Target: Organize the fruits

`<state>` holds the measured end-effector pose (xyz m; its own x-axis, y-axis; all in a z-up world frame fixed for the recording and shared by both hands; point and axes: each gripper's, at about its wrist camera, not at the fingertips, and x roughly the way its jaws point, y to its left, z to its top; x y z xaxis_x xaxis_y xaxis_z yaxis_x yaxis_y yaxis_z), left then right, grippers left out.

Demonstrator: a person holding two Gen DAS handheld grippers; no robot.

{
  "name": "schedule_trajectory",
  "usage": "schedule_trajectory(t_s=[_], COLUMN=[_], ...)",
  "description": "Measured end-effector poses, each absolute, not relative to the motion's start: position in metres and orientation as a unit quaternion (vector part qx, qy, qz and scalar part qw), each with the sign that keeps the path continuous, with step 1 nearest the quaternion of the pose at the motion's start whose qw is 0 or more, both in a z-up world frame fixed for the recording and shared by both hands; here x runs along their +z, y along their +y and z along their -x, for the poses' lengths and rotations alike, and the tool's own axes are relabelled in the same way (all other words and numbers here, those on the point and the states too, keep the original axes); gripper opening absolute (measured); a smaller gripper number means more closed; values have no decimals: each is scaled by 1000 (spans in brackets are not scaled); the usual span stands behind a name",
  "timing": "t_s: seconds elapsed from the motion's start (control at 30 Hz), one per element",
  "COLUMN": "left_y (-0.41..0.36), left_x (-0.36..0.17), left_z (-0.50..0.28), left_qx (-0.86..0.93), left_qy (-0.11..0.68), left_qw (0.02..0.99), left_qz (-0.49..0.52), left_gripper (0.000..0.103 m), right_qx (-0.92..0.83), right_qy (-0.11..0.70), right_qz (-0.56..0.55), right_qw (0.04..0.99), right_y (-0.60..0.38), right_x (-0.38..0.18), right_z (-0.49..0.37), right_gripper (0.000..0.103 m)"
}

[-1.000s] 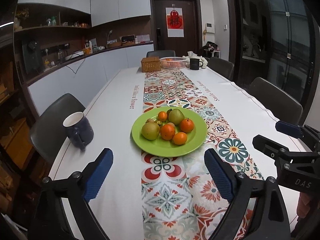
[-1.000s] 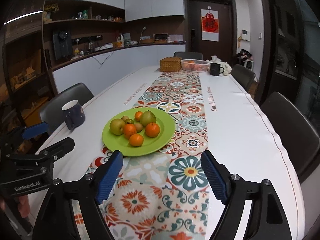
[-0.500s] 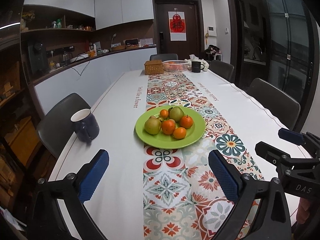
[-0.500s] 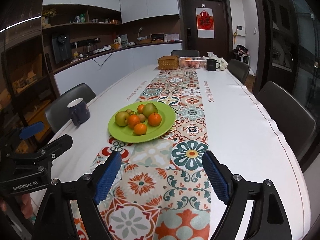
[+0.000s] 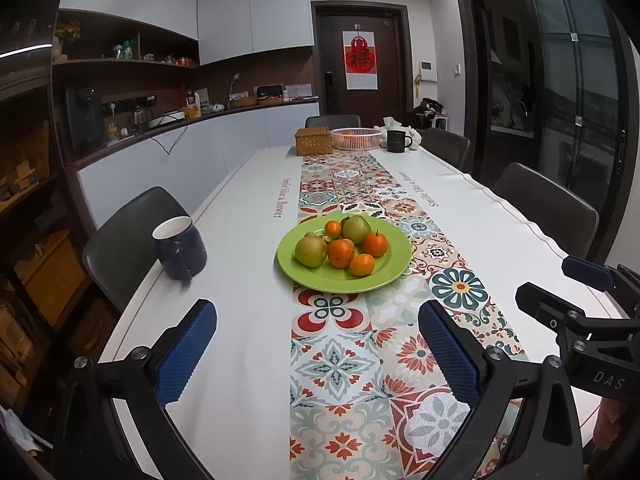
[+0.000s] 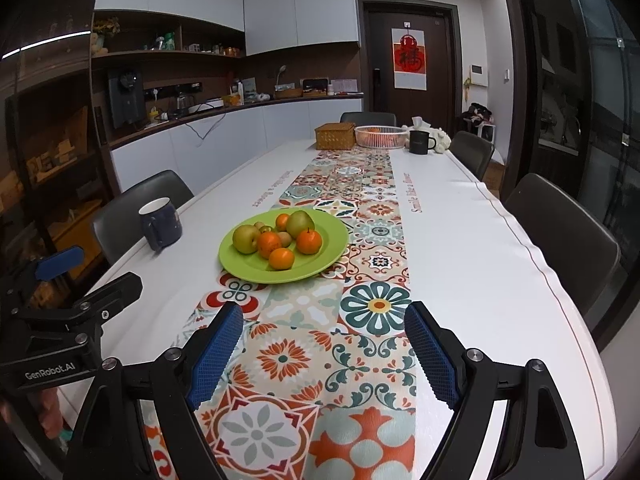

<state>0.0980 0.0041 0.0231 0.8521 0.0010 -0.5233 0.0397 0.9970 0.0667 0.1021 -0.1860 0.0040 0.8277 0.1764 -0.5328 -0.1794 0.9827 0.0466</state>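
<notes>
Both grippers empty, jaws spread wide, hovering over the near end of the table (image 5: 248, 208). Left gripper (image 5: 316, 354) sits over the white cloth and runner edge; right gripper (image 6: 324, 354) is over the patterned runner (image 6: 360, 216), centred on it.

Plate (image 5: 320, 276): one, green, on the table mid-length, overlapping the runner's left edge, well ahead of both grippers. Nothing touching it but the fruit.

Fruit count on plate, from the right wrist view:
- 2 pears: one at left (image 6: 245, 239), one at back right (image 6: 300, 223)
- 4 oranges: back (image 6: 282, 221), centre (image 6: 269, 244), right (image 6: 309, 241), front (image 6: 281, 259)
- 2 small brownish fruits: one between the pears (image 6: 260, 225), one behind the centre orange (image 6: 284, 237); type hard to tell.
All clustered, touching one another, toward the plate's back half. Front part of plate bare.

Other items:
- 1 dark blue mug (image 5: 179, 247), left of the plate near the table edge, upright, handle toward camera.
- Far end: 1 wicker box (image 6: 335, 136), 1 white basket (image 6: 380, 136) with something orange inside, 1 black mug (image 6: 420, 142), in a row, close together.
- Chairs: 5 visible around the table.

Each gripper shows at the edge of the other's view; the two are apart, side by side.
</notes>
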Motion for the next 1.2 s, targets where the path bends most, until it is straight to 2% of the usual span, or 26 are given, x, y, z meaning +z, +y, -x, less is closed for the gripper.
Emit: schedule_trajectory(t_s=[1.2], left_y=[7], left_x=[17], left_z=[-92], left_qx=[-9], left_qy=[281], left_qw=[959], left_qz=[-31], left_gripper=[103], right_qx=[90], right_qy=[280], right_qz=[4], right_qw=[956], right_y=[-185], right_x=[5], right_z=[-96], right_gripper=[83])
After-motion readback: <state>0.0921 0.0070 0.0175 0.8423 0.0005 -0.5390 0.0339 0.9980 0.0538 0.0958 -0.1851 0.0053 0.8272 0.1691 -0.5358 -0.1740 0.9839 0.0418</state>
